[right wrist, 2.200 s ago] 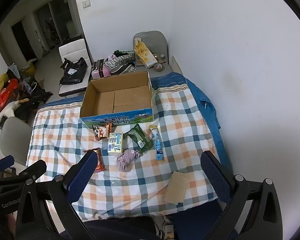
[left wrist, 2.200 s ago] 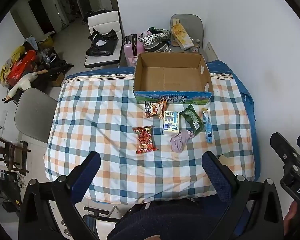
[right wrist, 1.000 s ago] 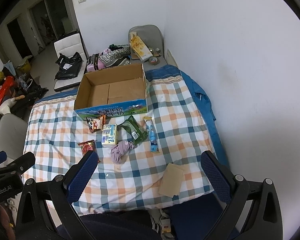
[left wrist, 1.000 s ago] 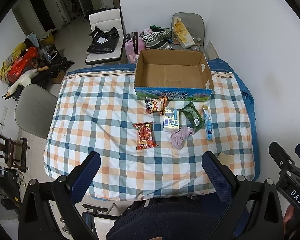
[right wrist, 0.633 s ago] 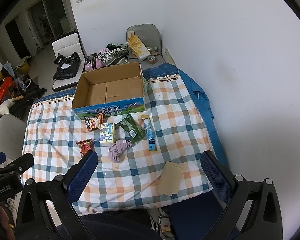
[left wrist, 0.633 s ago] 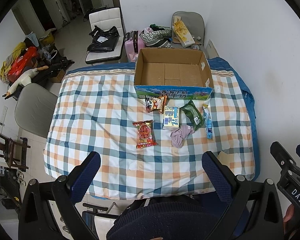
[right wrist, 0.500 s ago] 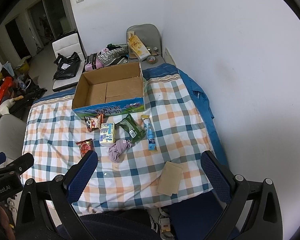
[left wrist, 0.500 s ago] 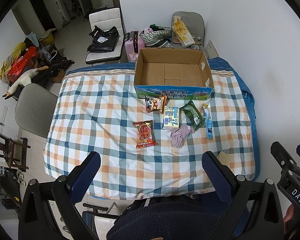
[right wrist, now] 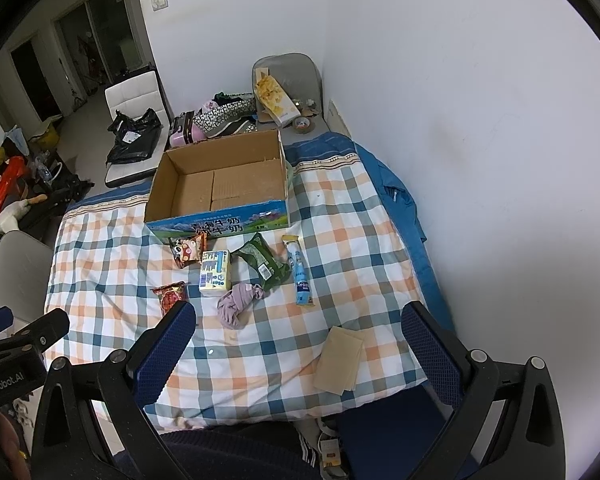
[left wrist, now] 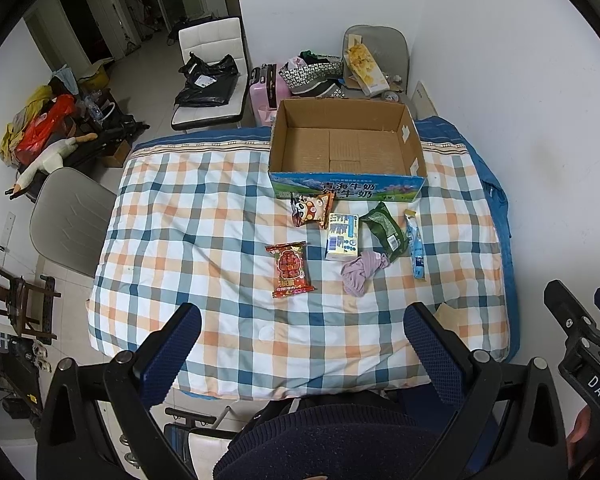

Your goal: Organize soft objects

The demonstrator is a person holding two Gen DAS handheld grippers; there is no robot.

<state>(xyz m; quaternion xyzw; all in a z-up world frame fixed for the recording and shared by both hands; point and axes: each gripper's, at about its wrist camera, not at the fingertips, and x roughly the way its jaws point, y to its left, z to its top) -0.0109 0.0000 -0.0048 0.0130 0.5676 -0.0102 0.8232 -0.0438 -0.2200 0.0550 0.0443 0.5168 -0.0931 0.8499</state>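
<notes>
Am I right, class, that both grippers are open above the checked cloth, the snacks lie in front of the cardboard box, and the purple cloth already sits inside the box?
Not quite. The purple cloth is not in the cardboard box; it lies on the checked cloth with the snacks, and the box is empty, as the left wrist view shows. The left gripper and right gripper are indeed open.

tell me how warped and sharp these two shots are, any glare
Left wrist view: strong fisheye, the cardboard box edges bow, dark vignette in the corners, sharp focus, no glare. Right wrist view: same curvature, white wall evenly bright, checked cloth crisp.
</notes>
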